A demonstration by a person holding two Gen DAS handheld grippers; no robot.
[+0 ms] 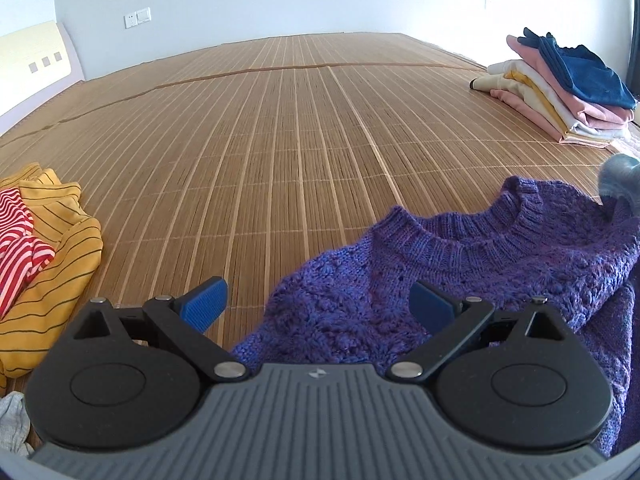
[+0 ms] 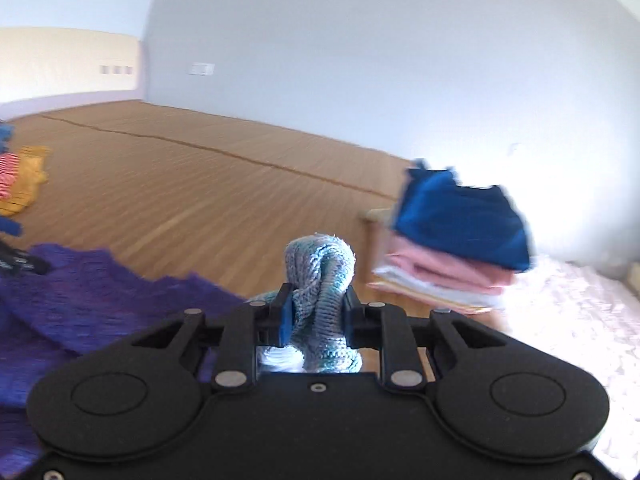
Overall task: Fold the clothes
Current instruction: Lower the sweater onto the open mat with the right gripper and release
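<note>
Across the lower right of the left wrist view, the purple knit sweater (image 1: 480, 276) lies on the bamboo mat (image 1: 280, 140), ribbed collar facing up-frame, not yet folded. Left gripper (image 1: 320, 308) hovers over its near edge with jaws wide open, holding nothing; one blue pad is over bare mat, the other over the knit. Right gripper (image 2: 318, 312) has its jaws closed on a bunched wad of pale blue-grey knit (image 2: 320, 280), which looks like part of the same sweater (maybe a sleeve end or the inside face), can't confirm. Right wrist view is motion-blurred, so detail is poor. Finished folded stack (image 1: 560, 84), navy on top over pink and cream, sits far right of the mat; unfolded pile with the yellow striped top (image 1: 52, 264) and red-and-white striped garment (image 1: 16, 236) is at the left edge. Risks, my read: open knit is stretchy, so a pull from the right alone could drag the whole body and skew the collar instead of laying it flat. The bunched grip may shed fabric mid-move. Left jaws could snag the loose stitches or pinch a single layer if they close where they are.
</note>
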